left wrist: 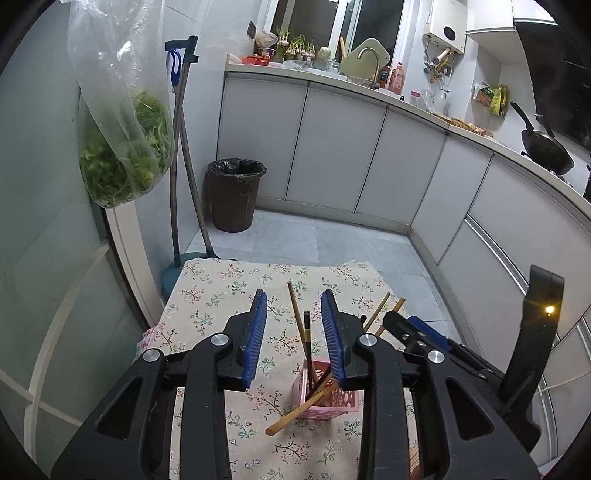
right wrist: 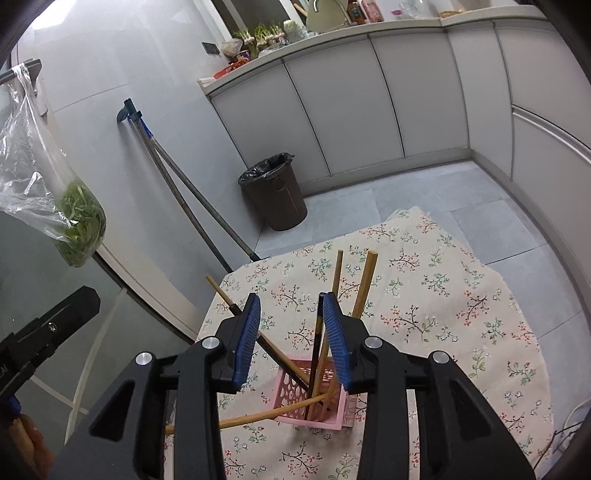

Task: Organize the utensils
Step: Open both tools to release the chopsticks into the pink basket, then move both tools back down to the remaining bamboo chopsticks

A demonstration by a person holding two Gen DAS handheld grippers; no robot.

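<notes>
Hovering low-centre over pink basket (right wrist: 314, 400) w/ chopsticks (right wrist: 364, 284) in — left gripper (left wrist: 293, 330), right gripper (right wrist: 290, 334) both apart, empty — next prob. straightening leaners.

We see grey floor tiles (left wrist: 295, 240), pale cabinets (left wrist: 340, 155) under a curved counter (left wrist: 406, 101), a brown bin (left wrist: 234, 195), a window (left wrist: 332, 22), and a floral-clothed table (right wrist: 443, 295).

Both wrist views look down, sharing the pink basket (left wrist: 327, 400).
</notes>
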